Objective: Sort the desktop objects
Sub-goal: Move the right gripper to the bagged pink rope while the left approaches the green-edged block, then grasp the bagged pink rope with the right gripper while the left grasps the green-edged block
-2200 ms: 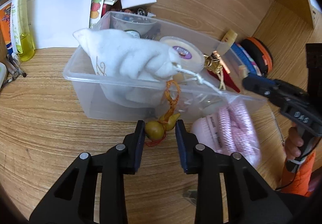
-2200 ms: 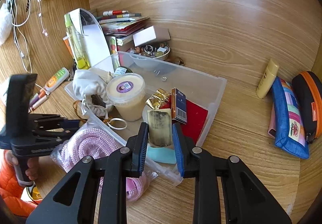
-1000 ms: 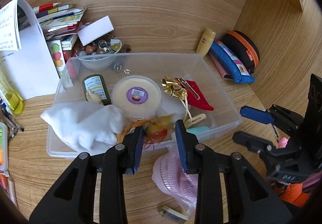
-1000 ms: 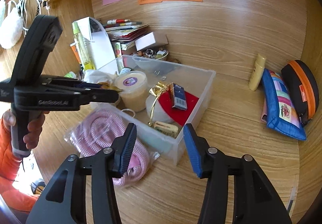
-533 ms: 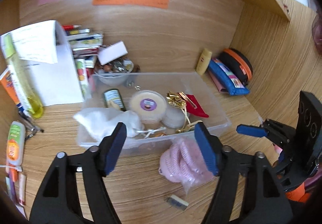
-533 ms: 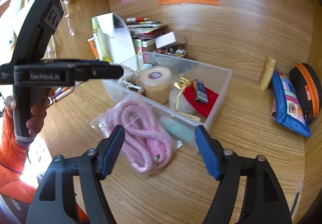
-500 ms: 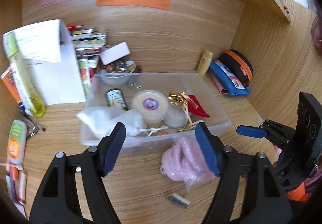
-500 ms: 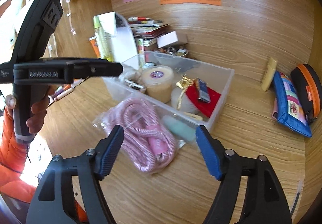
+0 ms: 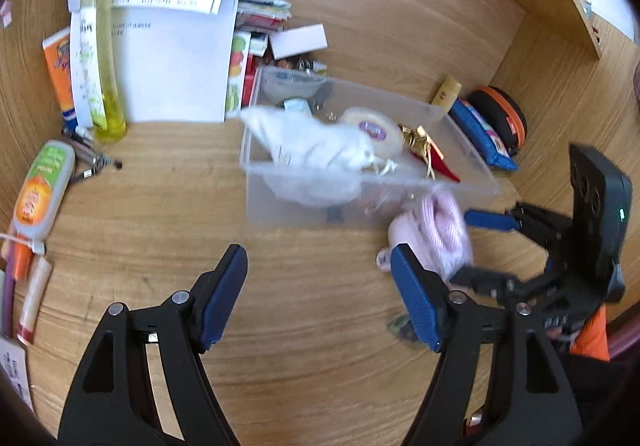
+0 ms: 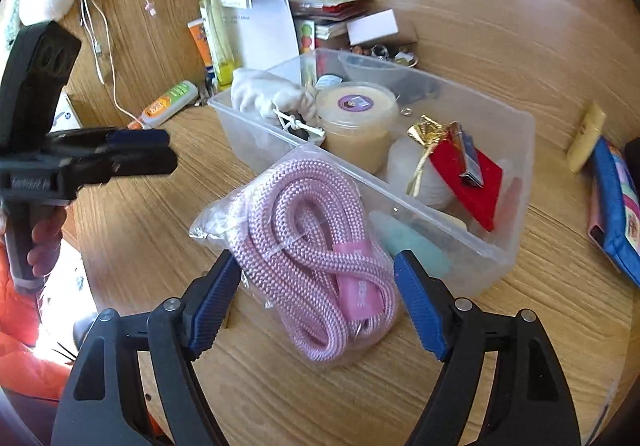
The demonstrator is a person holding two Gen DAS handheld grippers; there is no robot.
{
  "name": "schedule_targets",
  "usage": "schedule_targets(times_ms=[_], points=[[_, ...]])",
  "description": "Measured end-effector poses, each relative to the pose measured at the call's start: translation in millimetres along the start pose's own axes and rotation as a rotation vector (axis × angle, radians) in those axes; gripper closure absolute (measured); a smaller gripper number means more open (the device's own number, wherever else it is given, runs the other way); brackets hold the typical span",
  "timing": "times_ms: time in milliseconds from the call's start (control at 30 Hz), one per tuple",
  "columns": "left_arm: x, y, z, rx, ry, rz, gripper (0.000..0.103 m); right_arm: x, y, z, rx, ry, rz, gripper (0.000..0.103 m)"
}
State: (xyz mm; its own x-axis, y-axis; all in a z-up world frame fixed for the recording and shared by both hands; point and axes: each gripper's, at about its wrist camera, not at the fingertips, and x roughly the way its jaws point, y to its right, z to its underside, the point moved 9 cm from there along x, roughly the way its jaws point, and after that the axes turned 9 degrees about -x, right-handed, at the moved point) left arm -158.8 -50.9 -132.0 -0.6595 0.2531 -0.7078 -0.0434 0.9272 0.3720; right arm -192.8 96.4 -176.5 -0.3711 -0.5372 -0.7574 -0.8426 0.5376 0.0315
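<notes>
Both grippers have let go and backed off since the earlier frames: the small gourd charm that the left gripper (image 9: 318, 300) held is no longer between its jaws, and the flat piece that the right gripper (image 10: 318, 300) pinched now appears to lie inside the clear bin (image 10: 516, 181). Each pair of jaws stands wide apart and holds nothing.

The bin sits on the bench (image 9: 168, 213) and already carries a fair load: a white drawstring pouch (image 10: 264, 93) at its left end, a cream tub with a purple label (image 10: 356, 113), gold ribbon (image 10: 426, 137), a red card (image 10: 472, 185) and a small blue packet (image 10: 466, 159). That part of the sorting looks done.

A good deal remains outside. Just beside the bin's near wall, and touching it, lies the bagged pink rope (image 10: 316, 242), framed between the right jaws but not gripped; it looks like the next candidate. Further left on the bench lie an orange-and-green tube (image 9: 40, 185), pens (image 9: 24, 286) and a tall yellow bottle (image 9: 98, 57). To the right of the bin are a blue pencil case (image 10: 616, 205) and a small beige tube (image 10: 586, 137).

My reading is that the task is perhaps half finished, with room tight in the bin.
</notes>
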Motion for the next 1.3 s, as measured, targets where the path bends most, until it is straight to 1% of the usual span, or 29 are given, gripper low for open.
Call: schedule_targets(times_ms=[200,300,333,400,467,533,667,733,800,867,933,1100,1233,1267,1300], points=[[9.2,2.0,19.0,0.041,-0.044,0.009,0.029,17.6,-6.0,-3.7,-0.046,-0.048,-0.026,0.026],[13.9,3.8,26.7,0.047,-0.071,0.024,0.029,22.7,-7.8,-6.0,-0.082,-0.052,0.004,0.027],[15.5,5.4,29.5,0.048,-0.083,0.031,0.029,22.6,-8.6,-6.8,-0.089,-0.046,0.009,0.029],[16.3,9.0,35.3,0.054,-0.102,0.047,0.029,20.9,-11.5,-8.3,-0.111,-0.029,0.018,0.039],[16.3,12.4,39.3,0.061,-0.112,0.057,0.029,19.6,-13.9,-8.6,-0.119,-0.02,0.024,0.043],[15.6,17.5,44.2,0.069,-0.12,0.07,0.029,18.7,-15.1,-9.1,-0.118,-0.013,0.032,0.045],[15.7,28.8,51.9,0.087,-0.133,0.09,0.029,13.1,-15.4,-8.9,-0.091,0.01,0.052,0.051],[16.8,35.9,57.1,0.107,-0.146,0.1,0.029,6.7,-15.3,-8.7,-0.076,0.026,0.054,0.057],[18.6,43.2,62.8,0.13,-0.16,0.104,0.029,-2.4,-14.8,-8.9,-0.061,0.045,0.056,0.066],[20.4,49.2,67.4,0.149,-0.172,0.111,0.029,-13.6,-11.1,-7.6,-0.033,0.064,0.057,0.069],[23.5,55.7,71.4,0.172,-0.18,0.111,0.029,-20.9,-7.9,-3.9,-0.004,0.073,0.048,0.07],[32.9,62.3,74.1,0.205,-0.187,0.095,0.029,-39.4,4.5,9.6,0.061,0.093,0.065,0.073],[37.9,62.0,69.4,0.221,-0.166,0.072,0.029,-52.2,18.2,22.6,0.125,0.109,0.077,0.073],[39.0,62.1,68.3,0.227,-0.163,0.069,0.03,-55.2,21.7,25.9,0.143,0.114,0.08,0.073],[39.9,63.0,66.8,0.236,-0.155,0.061,0.034,-57.9,25.7,29.2,0.163,0.121,0.082,0.073]])
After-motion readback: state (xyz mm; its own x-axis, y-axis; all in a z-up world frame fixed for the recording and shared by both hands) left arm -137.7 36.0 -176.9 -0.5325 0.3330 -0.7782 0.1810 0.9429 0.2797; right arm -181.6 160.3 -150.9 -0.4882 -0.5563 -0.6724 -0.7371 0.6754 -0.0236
